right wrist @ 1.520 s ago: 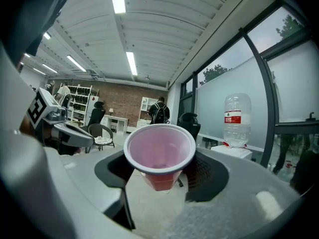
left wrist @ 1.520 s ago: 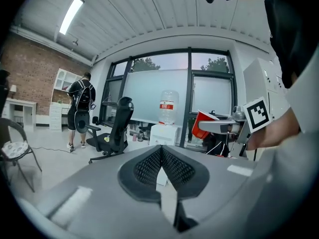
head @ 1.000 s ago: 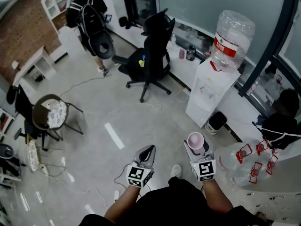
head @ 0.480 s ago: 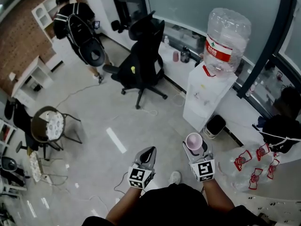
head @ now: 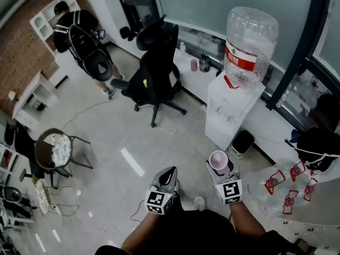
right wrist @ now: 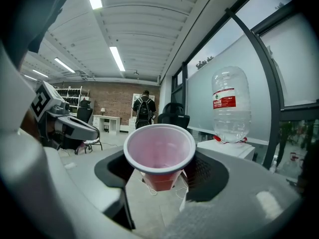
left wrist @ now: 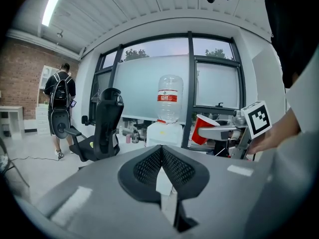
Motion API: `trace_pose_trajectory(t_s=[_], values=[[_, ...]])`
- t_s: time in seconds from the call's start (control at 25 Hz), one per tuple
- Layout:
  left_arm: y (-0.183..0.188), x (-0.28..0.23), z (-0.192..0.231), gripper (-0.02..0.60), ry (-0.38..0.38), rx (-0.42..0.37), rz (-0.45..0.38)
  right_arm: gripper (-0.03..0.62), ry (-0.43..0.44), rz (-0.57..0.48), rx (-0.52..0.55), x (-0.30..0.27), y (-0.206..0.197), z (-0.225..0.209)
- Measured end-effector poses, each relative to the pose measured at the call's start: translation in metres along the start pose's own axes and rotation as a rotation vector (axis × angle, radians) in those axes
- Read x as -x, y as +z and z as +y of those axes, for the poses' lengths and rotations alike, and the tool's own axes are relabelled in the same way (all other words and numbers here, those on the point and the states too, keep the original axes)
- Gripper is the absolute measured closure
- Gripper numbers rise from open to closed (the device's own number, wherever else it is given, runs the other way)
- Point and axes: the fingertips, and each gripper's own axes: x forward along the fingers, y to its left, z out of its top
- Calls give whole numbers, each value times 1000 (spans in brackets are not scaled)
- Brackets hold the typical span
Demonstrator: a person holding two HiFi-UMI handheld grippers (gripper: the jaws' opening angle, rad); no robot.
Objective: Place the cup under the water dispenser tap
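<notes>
A red cup with a pale inside (head: pixel 219 159) stands upright in my right gripper (head: pixel 220 167), which is shut on its sides, held over the floor. The right gripper view shows the cup (right wrist: pixel 159 156) filling the space between the jaws. The white water dispenser (head: pixel 230 112) with a large clear bottle (head: pixel 249 39) on top stands ahead and slightly right, well apart from the cup; its taps face me. My left gripper (head: pixel 169 175) is shut and empty, beside the right one. From the left gripper view the cup (left wrist: pixel 201 129) is at the right, the dispenser (left wrist: pixel 163 135) straight ahead.
A black office chair (head: pixel 157 70) stands left of the dispenser, and a small bin (head: pixel 243 141) sits at its foot. A person with a backpack (head: pixel 84 33) stands far left. Several empty bottles (head: pixel 284 187) lie at the right, a round chair (head: pixel 54 148) at the left.
Both grippers have moved forward across the floor together with the person, and the dispenser now lies nearer. The cup stays in the right gripper; the left stays shut.
</notes>
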Motion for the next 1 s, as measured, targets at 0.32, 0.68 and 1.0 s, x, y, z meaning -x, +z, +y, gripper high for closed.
trace_pose_trajectory(t_s=[0.32,0.68,1.0], values=[[12,-39,23,565,-41,-11,-9,306,-38,2,-7,-31,4,-18],[37,-92,73,565,-121,-21,0,306,-123,22,-82,-90,6,-35],[57,-137,108,565,-208,-32,-14,306,-209,62,-47,-127,8,-55]])
